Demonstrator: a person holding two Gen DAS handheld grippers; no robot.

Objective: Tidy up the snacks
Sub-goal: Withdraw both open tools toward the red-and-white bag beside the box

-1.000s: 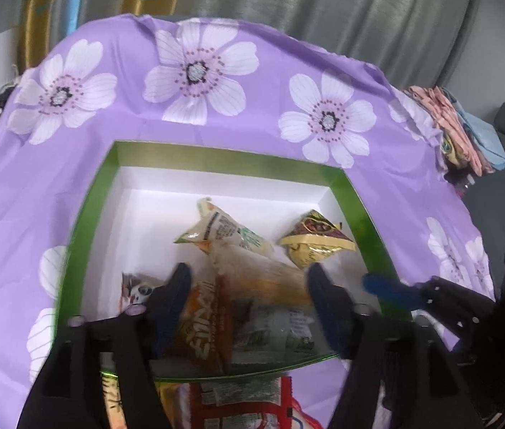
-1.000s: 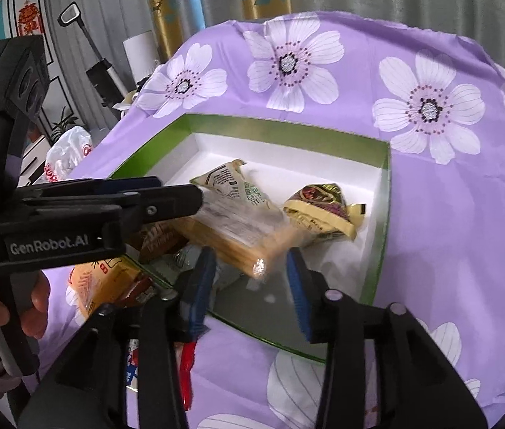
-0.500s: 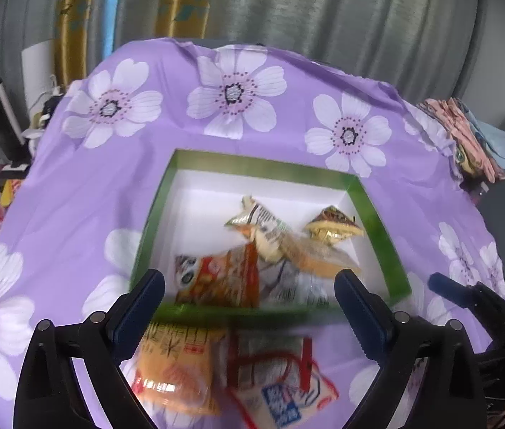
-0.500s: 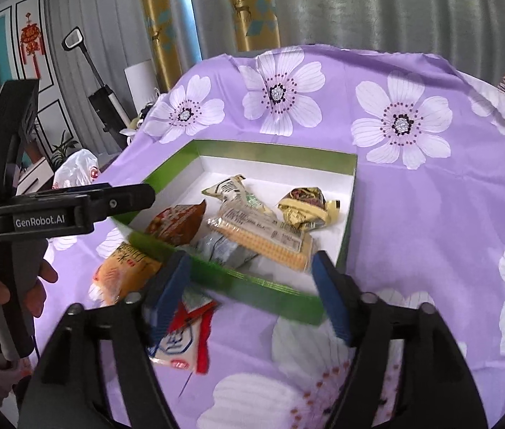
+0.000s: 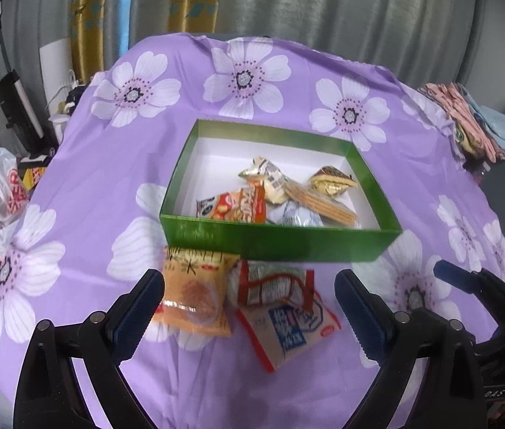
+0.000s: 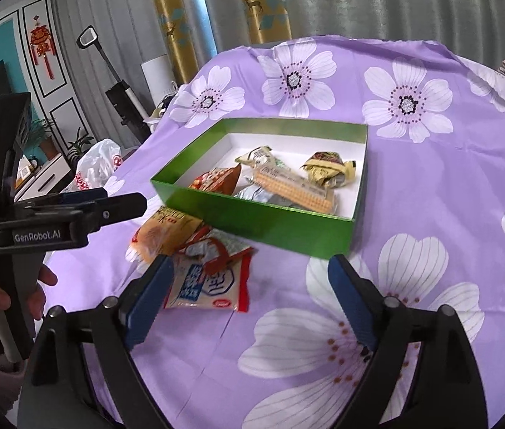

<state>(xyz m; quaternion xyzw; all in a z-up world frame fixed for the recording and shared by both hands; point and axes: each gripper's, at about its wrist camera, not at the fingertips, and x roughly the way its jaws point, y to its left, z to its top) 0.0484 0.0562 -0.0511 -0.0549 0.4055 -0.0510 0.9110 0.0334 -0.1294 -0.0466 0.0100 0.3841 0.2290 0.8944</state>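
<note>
1. Nearest the cameras, the left gripper is standing released; the right gripper is opening, both empty.
2. Just beyond, the orange crinkly snack packet and the white-and-red plastic snack packet are lying on the purple flowered cloth; probably light, soft, slippery, best pinched at a sealed edge.
3. Farther, the green cardboard box is holding other snacks.

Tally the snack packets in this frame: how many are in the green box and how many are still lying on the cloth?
Snack packets in the green box: 5
Snack packets on the purple cloth in front of the box: 3
Total: 8
</note>
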